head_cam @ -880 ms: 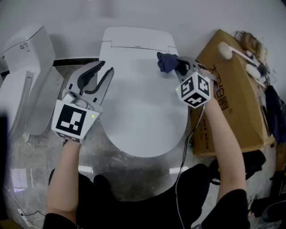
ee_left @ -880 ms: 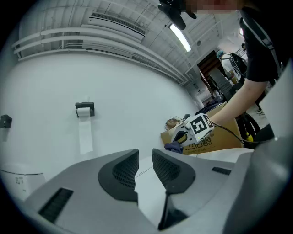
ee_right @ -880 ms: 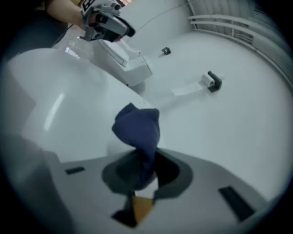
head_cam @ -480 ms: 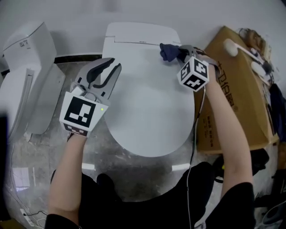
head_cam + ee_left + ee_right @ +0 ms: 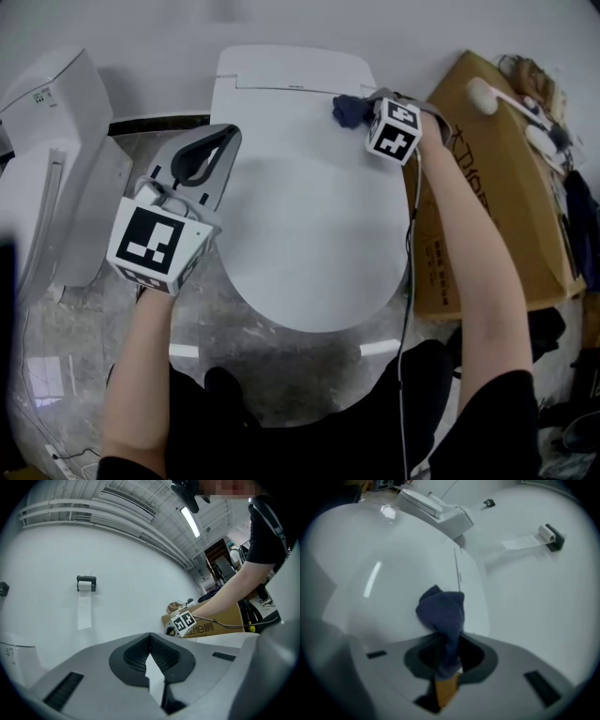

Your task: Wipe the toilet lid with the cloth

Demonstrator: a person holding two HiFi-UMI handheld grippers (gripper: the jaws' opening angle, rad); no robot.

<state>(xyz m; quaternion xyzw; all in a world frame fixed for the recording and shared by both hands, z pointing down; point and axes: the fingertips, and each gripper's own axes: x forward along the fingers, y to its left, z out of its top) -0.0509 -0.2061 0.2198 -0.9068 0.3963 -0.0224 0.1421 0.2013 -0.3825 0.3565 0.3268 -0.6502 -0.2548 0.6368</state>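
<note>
Blue cloth (image 5: 349, 111) at rear right of toilet lid (image 5: 300, 216).
Right gripper (image 5: 367, 103) clamps the cloth; left gripper (image 5: 223, 141) closed, empty, at lid's left edge.

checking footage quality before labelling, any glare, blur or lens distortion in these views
Right gripper view: a bright glare streak on the glossy white toilet lid, the dark blue cloth slightly soft, corners black. Left gripper view: fisheye bows the white ceiling pipes, light even. Head view: even light, lower corners darkened, edges curved.
</note>
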